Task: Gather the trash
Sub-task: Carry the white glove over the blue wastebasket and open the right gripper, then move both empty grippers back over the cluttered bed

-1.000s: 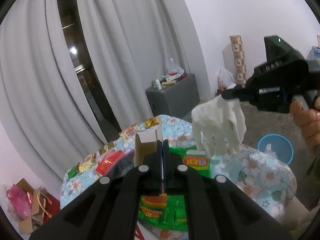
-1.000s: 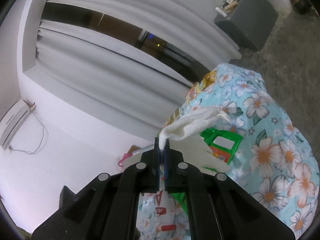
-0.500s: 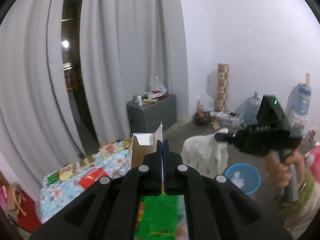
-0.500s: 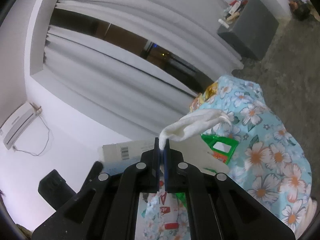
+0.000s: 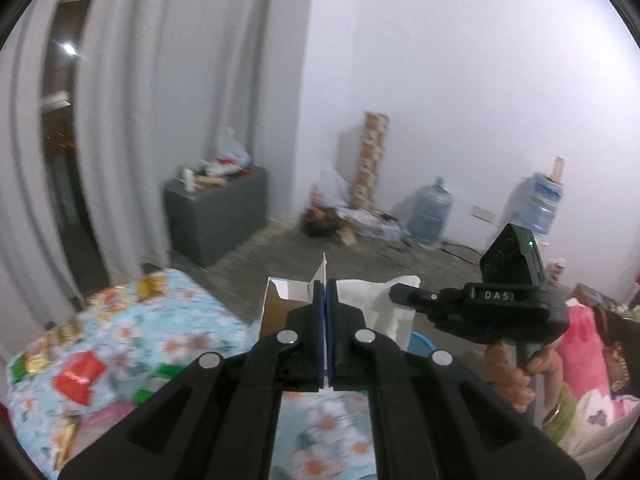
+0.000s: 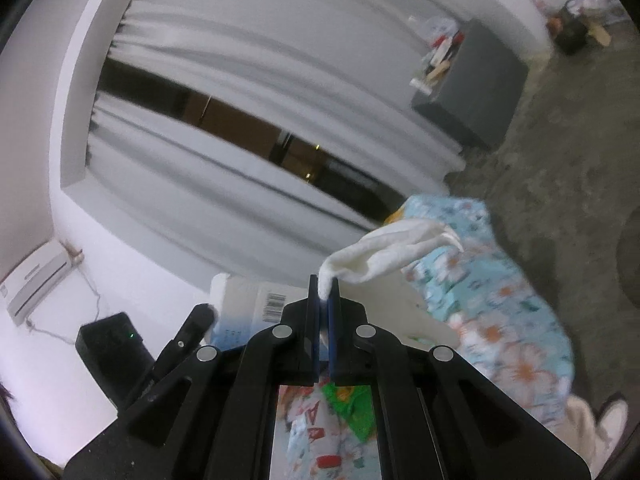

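Observation:
My left gripper (image 5: 325,292) is shut on the flap of an open white carton (image 5: 280,304), held above the floral table (image 5: 132,344). The carton shows in the right wrist view (image 6: 248,304) with a barcode. My right gripper (image 6: 324,284) is shut on a crumpled white tissue (image 6: 396,248) that hangs out to the right. In the left wrist view the right gripper (image 5: 396,294) holds the tissue (image 5: 384,312) just right of the carton. The rim of a blue bin (image 5: 420,344) peeks out below the tissue.
Red, gold and green wrappers (image 5: 80,376) lie on the table's left side. A grey cabinet (image 5: 218,216), water jugs (image 5: 430,212) and floor clutter stand by the far wall. White curtains (image 5: 160,120) hang at the left. Pink fabric (image 5: 580,340) is at right.
Both grippers have lifted and swung right, away from the table, with carton and tissue still held. The tissue now sits close beside the carton, over the blue bin.

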A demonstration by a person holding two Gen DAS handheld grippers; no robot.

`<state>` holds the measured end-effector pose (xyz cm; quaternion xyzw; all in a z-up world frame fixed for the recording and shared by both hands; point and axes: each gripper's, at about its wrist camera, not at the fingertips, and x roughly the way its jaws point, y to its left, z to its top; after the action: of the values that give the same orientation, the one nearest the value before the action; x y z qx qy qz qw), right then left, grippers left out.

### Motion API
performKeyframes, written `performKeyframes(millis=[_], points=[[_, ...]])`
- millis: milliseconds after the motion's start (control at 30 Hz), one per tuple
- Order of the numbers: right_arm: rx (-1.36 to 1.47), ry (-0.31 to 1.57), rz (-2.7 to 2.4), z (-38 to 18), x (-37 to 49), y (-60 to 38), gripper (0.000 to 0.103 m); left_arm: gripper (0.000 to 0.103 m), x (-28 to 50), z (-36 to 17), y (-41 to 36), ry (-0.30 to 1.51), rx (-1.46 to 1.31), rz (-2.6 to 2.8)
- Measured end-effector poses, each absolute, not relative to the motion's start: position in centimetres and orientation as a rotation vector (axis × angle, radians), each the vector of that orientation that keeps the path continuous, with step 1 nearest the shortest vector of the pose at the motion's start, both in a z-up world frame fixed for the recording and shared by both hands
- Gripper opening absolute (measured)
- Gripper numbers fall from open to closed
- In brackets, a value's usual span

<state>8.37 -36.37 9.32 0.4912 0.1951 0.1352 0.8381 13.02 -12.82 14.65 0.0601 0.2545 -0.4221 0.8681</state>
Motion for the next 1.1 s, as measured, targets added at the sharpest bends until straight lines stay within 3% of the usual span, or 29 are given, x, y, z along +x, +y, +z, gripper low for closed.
performKeyframes(millis=[367,633,833,867,900,933,967,1100], points=[[1.057,0.407,-0.058,5.6,2.0,-47.2,0.002,0.001,14.4,10.1,-30.4,0.708,0.269,-1.136],[1.158,0.519,-0.287,-2.9,0.6,-53.9,0.002,0.001,15.7,0.4,-44.1,0.954,0.388,-1.239],[1.217,0.607,-0.418,-9.8,1.2,-56.8,0.006,0.003,16.1,-6.8,-50.1,1.065,0.447,-1.242],[1.227,0.631,-0.446,-11.1,1.3,-57.3,0.01,0.009,16.2,-7.8,-50.8,1.075,0.457,-1.241],[1.228,0.653,-0.473,-12.2,1.3,-57.6,0.024,0.016,16.2,-9.2,-51.8,1.099,0.484,-1.232],[1.223,0.683,-0.509,-13.3,1.4,-57.9,0.033,0.036,16.2,-10.3,-52.4,1.122,0.511,-1.21],[1.216,0.723,-0.564,-14.4,1.4,-58.2,0.042,0.046,16.4,-10.9,-52.5,1.136,0.529,-1.189],[1.231,0.798,-0.681,-16.7,-0.2,-58.5,0.044,0.056,16.1,-11.4,-51.8,1.181,0.544,-1.176]])
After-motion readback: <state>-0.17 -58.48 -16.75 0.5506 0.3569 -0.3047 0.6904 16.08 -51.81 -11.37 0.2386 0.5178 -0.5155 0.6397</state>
